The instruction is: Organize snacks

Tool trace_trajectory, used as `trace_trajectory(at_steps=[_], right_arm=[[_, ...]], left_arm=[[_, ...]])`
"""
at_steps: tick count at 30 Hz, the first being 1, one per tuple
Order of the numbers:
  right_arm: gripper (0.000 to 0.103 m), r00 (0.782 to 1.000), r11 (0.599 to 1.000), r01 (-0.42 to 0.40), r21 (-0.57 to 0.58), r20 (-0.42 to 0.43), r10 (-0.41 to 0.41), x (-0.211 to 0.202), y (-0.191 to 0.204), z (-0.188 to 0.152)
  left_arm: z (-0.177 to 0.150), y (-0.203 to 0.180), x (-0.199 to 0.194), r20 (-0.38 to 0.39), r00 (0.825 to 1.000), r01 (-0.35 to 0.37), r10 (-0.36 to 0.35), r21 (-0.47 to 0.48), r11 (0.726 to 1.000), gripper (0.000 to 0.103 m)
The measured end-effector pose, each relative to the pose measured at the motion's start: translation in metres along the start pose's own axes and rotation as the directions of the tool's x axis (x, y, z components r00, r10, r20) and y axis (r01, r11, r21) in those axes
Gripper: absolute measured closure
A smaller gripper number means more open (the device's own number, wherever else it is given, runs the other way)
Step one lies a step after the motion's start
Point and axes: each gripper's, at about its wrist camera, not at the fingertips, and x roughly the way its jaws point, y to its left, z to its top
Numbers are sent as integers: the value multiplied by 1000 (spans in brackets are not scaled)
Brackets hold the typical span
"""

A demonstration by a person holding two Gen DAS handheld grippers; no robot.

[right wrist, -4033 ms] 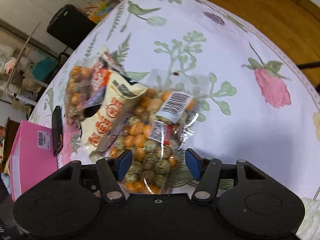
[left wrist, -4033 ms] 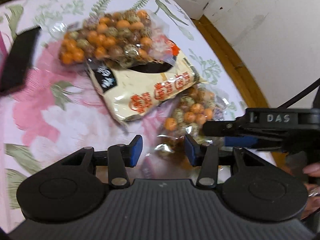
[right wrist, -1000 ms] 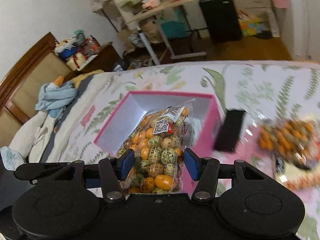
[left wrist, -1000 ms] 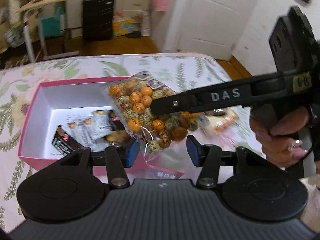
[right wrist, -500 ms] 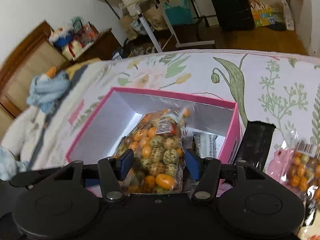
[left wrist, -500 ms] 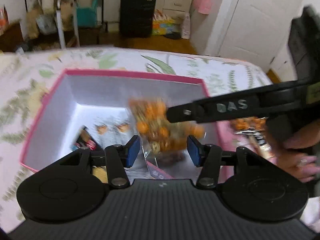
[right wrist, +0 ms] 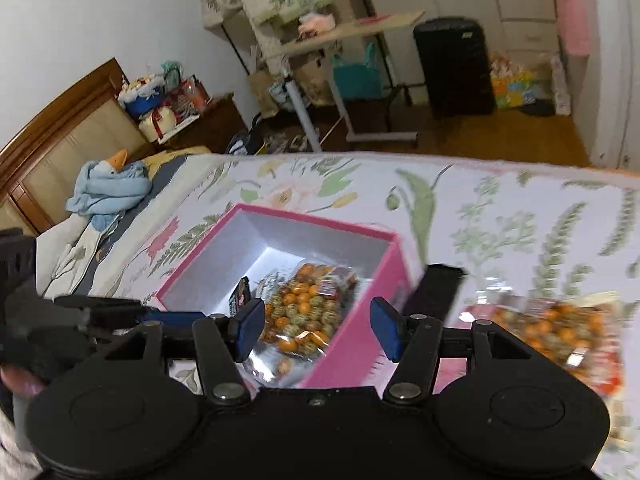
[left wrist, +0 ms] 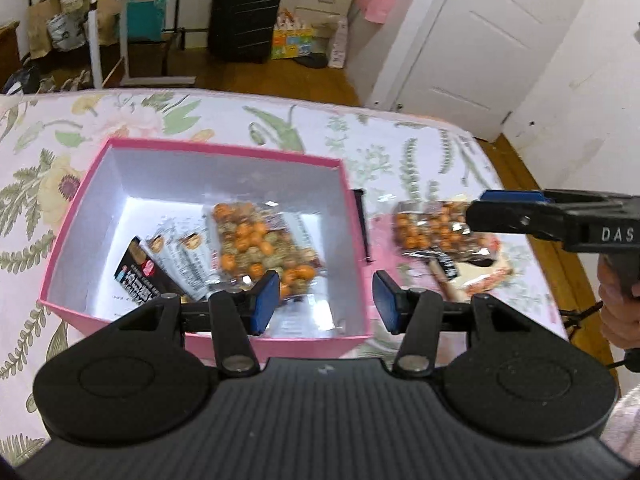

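Observation:
A pink box with a white inside sits on the floral cloth. In it lies a clear bag of orange and green coated nuts, beside white snack packets and a dark packet. A second nut bag and a cream packet lie right of the box. My left gripper is open and empty over the box's near edge. My right gripper is open and empty above the box's right wall; it also shows in the left wrist view.
A flat black object lies against the box's right side. The floral table's edge curves at the right, with wooden floor beyond. A black suitcase, a folding table and a white door stand behind.
My right gripper has opened and let go of the nut bag, which now lies inside the pink box. The right gripper has drawn back to the right. My left gripper stays open.

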Motion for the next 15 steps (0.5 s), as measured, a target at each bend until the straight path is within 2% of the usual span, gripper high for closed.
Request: trace_trajectory(at_steps=[6,9,15], right_arm=[[39,988,997,51,-62,151,-41,-62,-23,-12],[39,982,995,90,-50,168,-81,-73,-38,-18],[33,974,988,154,18,167,-155,-62,-78,-31]], left_arm=[[19,-43,-9,-22,999,34,-34,28,999,54],[27,-69,-3,-14,999,50,-49,56,997,54],[33,-101,34,-16,995,99,-99,-5,995,52]])
